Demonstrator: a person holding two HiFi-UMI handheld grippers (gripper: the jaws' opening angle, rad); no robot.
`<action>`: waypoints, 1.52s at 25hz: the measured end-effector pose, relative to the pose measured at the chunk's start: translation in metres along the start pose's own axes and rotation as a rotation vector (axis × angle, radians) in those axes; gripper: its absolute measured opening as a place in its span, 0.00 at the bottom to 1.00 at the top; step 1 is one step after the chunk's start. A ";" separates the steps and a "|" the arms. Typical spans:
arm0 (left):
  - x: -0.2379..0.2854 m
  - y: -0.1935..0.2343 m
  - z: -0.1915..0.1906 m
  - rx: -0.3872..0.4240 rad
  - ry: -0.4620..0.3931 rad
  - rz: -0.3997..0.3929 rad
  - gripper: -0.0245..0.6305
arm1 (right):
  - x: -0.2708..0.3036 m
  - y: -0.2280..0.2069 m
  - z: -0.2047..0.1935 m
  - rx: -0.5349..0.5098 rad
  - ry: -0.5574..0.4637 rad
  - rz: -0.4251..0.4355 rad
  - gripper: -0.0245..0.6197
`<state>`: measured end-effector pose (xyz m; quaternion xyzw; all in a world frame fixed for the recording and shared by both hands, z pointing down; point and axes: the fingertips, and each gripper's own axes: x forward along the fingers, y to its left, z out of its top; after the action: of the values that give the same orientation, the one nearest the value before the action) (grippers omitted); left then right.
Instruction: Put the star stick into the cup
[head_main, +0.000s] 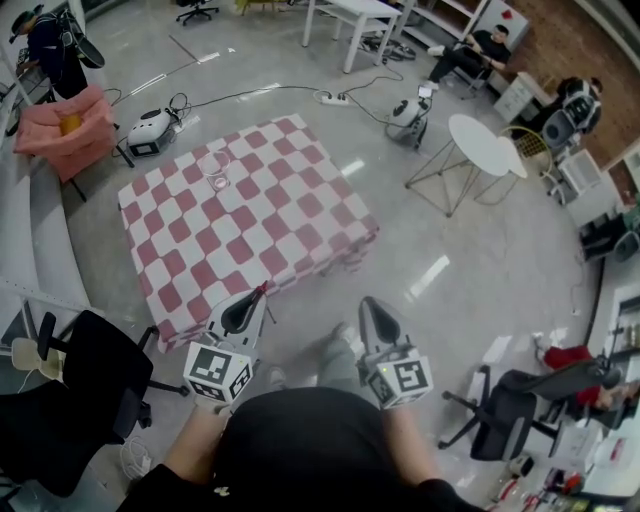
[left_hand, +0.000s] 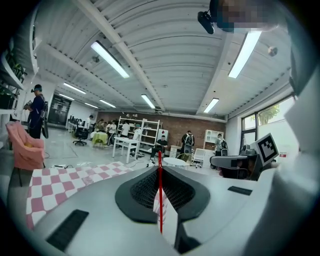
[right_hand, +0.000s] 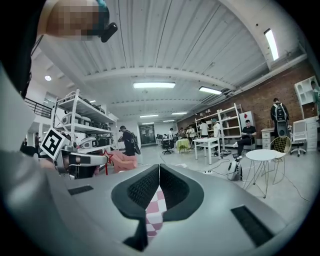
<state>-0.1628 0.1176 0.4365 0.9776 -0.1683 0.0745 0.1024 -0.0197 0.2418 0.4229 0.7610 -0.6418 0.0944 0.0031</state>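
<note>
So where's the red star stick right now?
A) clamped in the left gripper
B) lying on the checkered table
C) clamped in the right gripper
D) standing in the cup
A: the left gripper view shows the star stick pinched between the left gripper's jaws; the cup stands apart on the table.

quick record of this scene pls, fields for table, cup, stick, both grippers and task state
table: covered in a red and white checked cloth, ahead of the person
cup: clear, upright on the far left part of the cloth
star stick: red, thin, clamped between the left jaws
left gripper: shut on the star stick, at the table's near edge
right gripper: jaws together, nothing held
task state: stick not yet in the cup
</note>
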 end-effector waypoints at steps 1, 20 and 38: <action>0.007 0.002 -0.001 0.002 0.007 0.004 0.12 | 0.006 -0.006 0.001 0.009 -0.006 0.003 0.06; 0.227 0.011 0.044 -0.018 0.061 0.259 0.12 | 0.152 -0.221 0.046 0.033 0.060 0.225 0.06; 0.243 0.075 0.070 -0.072 0.001 0.540 0.12 | 0.255 -0.218 0.045 -0.027 0.153 0.521 0.06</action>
<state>0.0458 -0.0436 0.4257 0.8930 -0.4254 0.0933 0.1137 0.2403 0.0255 0.4414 0.5609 -0.8150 0.1405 0.0373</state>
